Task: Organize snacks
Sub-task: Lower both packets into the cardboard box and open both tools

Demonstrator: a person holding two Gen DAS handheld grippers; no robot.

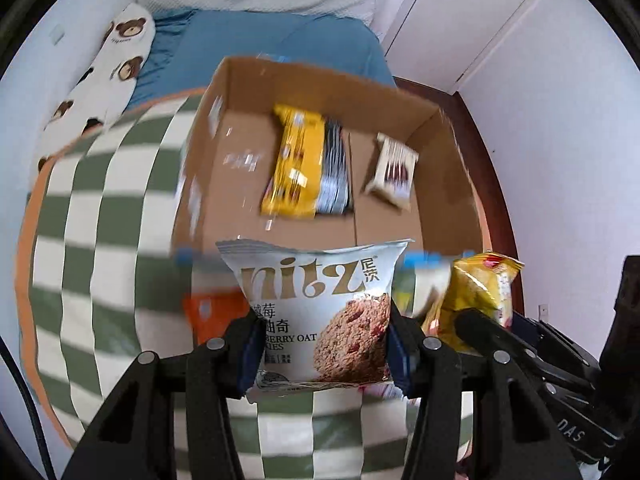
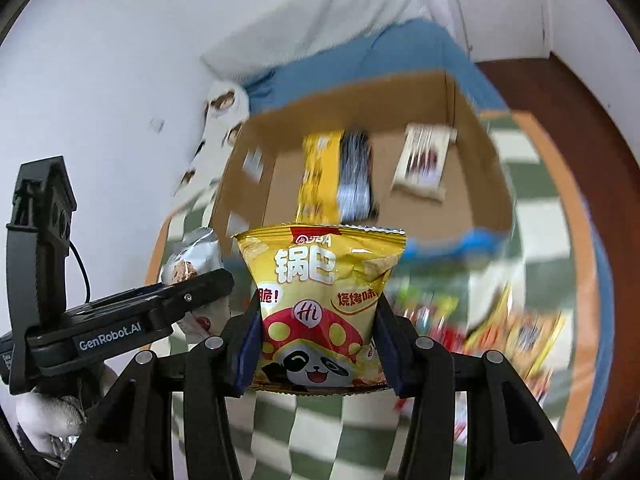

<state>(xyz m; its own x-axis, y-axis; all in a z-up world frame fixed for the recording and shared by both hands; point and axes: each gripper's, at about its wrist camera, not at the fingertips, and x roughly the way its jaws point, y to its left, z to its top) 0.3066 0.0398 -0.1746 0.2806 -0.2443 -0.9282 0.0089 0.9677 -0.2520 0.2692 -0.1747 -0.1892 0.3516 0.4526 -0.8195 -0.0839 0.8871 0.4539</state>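
Note:
My left gripper [image 1: 320, 346] is shut on a pale blue cookie bag [image 1: 320, 312] and holds it in front of an open cardboard box [image 1: 320, 84]. My right gripper [image 2: 318, 344] is shut on a yellow chip bag [image 2: 320, 304], also before the box [image 2: 360, 92]. In the box lie a yellow pack [image 1: 294, 164], a black and silver pack [image 1: 334, 176] and a white pack [image 1: 394, 172]. The right gripper with its yellow bag [image 1: 480, 296] shows at the right of the left wrist view. The left gripper [image 2: 120, 320] shows at the left of the right wrist view.
The box stands on a green and white checked blanket [image 1: 112, 240] on a bed with a blue sheet [image 1: 248, 36] and a bear-print pillow [image 1: 116, 64]. Several loose snack packs [image 2: 500, 328] lie on the blanket to the right. White walls and a door [image 1: 460, 12] stand behind.

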